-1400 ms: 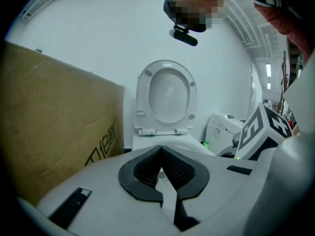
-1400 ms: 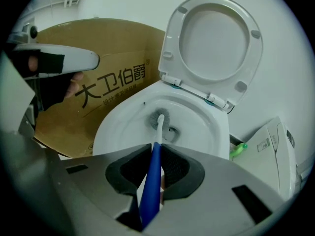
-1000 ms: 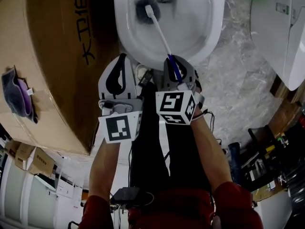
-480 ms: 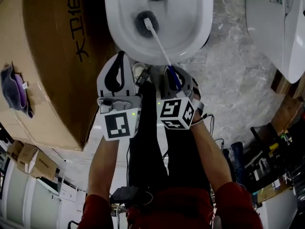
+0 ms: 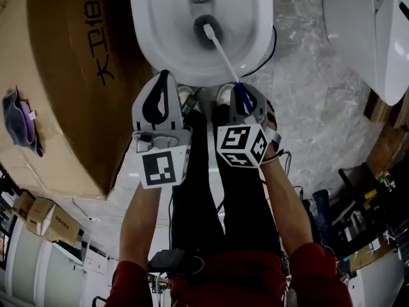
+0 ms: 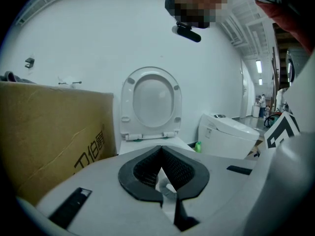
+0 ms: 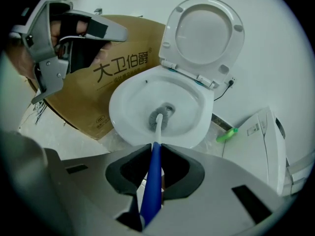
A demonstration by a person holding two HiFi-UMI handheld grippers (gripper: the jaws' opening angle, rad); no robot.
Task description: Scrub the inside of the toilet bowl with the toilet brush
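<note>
The white toilet bowl (image 5: 150, 37) is at the top of the head view, its lid (image 7: 204, 33) up. A dark brush head (image 5: 208, 31) of the toilet brush rests inside the bowl just below the drain hole, also seen as brush head (image 7: 158, 118). Its white shaft turns into a blue handle (image 7: 153, 181), and my right gripper (image 7: 155, 147) is shut on that handle, just in front of the bowl's front rim (image 5: 239, 89). My left gripper (image 5: 164, 77) hangs to the left of it, by the rim, shut with nothing in it (image 6: 160, 150).
A large cardboard box (image 5: 64, 75) stands tight against the toilet's left side. A second white toilet (image 5: 364, 31) is at the right, with a green bottle (image 7: 226, 134) on the floor between them. Cluttered tools (image 5: 358, 210) lie at the right. My legs stand below the grippers.
The brush head has swept from the bowl's left side toward the middle, below the drain hole. The right gripper shifted slightly right with it. The left gripper stayed put.
</note>
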